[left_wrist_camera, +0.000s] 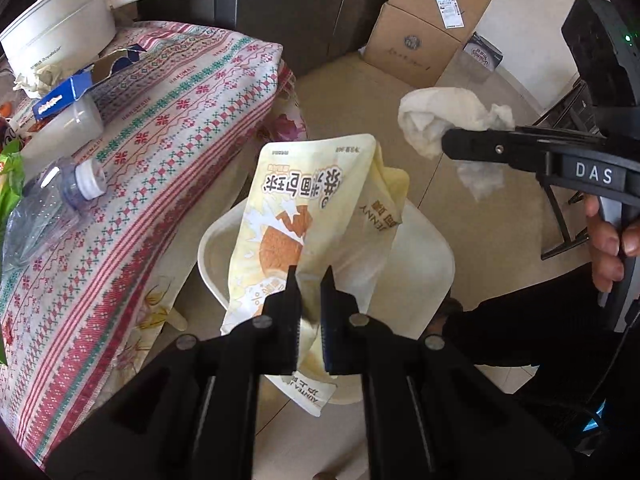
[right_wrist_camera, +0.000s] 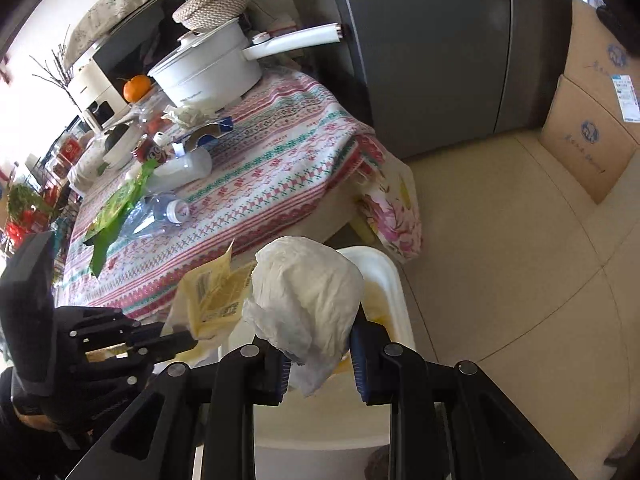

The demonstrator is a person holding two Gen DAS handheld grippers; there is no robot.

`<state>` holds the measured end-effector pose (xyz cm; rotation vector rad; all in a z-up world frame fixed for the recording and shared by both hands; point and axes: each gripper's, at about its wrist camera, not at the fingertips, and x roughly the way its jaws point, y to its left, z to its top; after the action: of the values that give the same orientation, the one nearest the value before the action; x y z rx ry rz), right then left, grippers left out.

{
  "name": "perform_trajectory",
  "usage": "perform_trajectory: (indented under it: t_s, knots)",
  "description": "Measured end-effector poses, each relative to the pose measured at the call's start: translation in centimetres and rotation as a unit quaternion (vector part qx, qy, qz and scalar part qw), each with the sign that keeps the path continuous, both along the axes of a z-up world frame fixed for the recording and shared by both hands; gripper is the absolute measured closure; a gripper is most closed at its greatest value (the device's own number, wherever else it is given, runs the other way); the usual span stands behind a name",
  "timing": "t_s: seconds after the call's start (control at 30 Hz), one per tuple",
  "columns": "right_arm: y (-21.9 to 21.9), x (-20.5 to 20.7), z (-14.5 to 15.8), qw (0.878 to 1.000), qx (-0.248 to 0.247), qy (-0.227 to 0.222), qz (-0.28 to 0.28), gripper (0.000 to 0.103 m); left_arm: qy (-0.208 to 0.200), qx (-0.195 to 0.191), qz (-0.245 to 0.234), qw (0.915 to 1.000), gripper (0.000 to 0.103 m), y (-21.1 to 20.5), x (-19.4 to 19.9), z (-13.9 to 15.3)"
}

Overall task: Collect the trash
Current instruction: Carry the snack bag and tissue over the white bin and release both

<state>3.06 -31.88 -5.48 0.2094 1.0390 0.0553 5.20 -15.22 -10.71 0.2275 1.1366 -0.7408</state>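
Clamped in the left tool (left_wrist_camera: 311, 280), the snack wrapper (left_wrist_camera: 304, 208) hangs over the bin (left_wrist_camera: 432, 256); right tool (right_wrist_camera: 320, 344) grips crumpled tissue (right_wrist_camera: 308, 296). Centre both, then release.

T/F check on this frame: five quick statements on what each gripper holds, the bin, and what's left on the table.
1. The left gripper is shut on a yellow snack wrapper. True.
2. The right gripper holds a plastic bottle. False: it holds a crumpled white tissue wad.
3. Both items hang above the white bin on the floor. True.
4. The table has been emptied of trash. False: a clear bottle and a green wrapper lie on it.
5. The white pot sits in the bin. False: it stands on the table.
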Motion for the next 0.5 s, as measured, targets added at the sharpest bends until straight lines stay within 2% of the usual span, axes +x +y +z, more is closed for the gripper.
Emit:
perform_trajectory:
  t_s: [0.17,0.33,0.5]
  knots:
    - [-1.3,-0.5,-0.6,1.000,0.001,0.008,-0.010,0.077,-0.011,-0.001,0.003,0.9999,0.091,-0.7,0.3,-0.2]
    - [-2.0,-0.9,-0.8,1.000,0.002,0.013,-0.016,0.077,-0.021,0.002,0.007,0.9997,0.068,-0.9,0.6,-0.1]
    - [-1.9,-0.9,-1.0,1.000,0.002,0.019,-0.014,0.076,-0.027,0.002,0.016,0.9995,0.057,-0.5,1.2,0.4]
